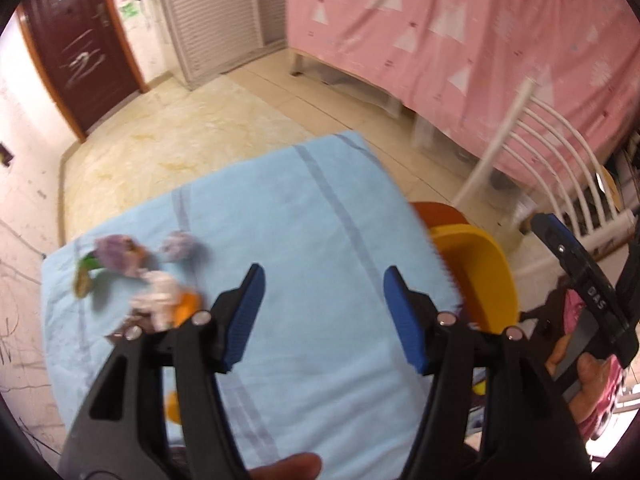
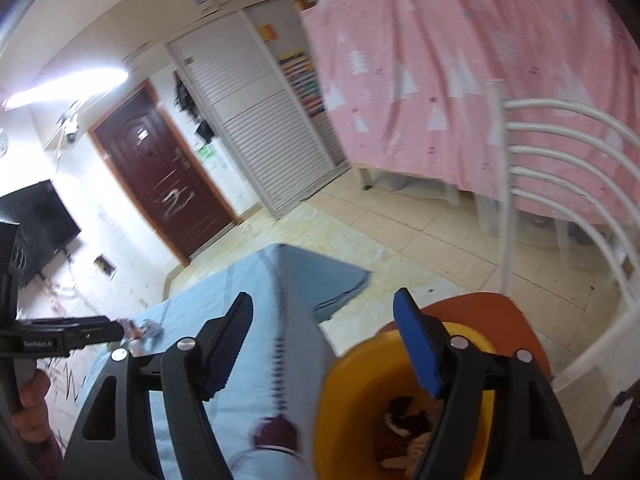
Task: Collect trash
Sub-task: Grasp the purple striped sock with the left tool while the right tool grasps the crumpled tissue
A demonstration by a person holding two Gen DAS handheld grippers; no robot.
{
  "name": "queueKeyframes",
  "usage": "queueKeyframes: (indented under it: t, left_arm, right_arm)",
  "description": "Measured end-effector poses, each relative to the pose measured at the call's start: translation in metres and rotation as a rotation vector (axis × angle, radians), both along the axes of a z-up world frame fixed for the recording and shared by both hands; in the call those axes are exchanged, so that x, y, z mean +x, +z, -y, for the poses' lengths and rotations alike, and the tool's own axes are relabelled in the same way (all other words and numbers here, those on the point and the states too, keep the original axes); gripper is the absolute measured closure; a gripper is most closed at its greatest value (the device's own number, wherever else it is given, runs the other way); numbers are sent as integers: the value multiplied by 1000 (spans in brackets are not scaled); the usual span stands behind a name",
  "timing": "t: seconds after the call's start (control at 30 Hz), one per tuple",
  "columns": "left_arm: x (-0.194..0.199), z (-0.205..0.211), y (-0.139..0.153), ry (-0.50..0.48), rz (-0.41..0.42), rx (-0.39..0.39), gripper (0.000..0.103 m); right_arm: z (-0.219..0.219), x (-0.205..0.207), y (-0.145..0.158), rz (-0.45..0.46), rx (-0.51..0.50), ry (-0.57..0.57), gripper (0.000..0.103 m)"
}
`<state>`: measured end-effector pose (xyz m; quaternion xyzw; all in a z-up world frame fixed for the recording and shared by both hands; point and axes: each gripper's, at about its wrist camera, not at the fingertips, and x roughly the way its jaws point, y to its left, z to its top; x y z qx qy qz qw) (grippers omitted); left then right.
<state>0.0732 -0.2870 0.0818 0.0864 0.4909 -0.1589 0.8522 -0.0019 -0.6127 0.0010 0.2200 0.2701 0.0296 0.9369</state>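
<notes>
Blurred trash (image 1: 152,280) lies in a small heap on the light blue tablecloth (image 1: 300,208): purple wrappers, crumpled white paper, orange and green bits. My left gripper (image 1: 325,272) hovers open over bare cloth to the right of the heap, with nothing between its blue pads. A yellow bin (image 1: 480,272) stands on an orange chair seat (image 2: 500,312) off the table's right edge. My right gripper (image 2: 324,298) is open and empty above the table edge and the bin (image 2: 348,380), which holds dark and pale scraps (image 2: 404,416). The table heap (image 2: 148,330) shows small, far left.
A white slatted chair back (image 2: 560,168) rises behind the bin. A pink sheet (image 1: 480,32) covers a bed at the right. Brown door (image 1: 80,48) and louvred wardrobe (image 1: 212,20) stand across tiled floor. A blurred purple object (image 2: 276,432) sits at the table's near edge.
</notes>
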Motion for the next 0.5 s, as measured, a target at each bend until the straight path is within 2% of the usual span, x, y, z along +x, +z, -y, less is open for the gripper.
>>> queueKeyframes:
  t: [0.27,0.5]
  left_arm:
    - [28,-95,6,143,29,13,40]
    - [43,-143,2,200,19,13,39]
  right_arm:
    - [-83,43,19,-16,-56,160,31]
    - [-146,69,25,-42,-115,262,31]
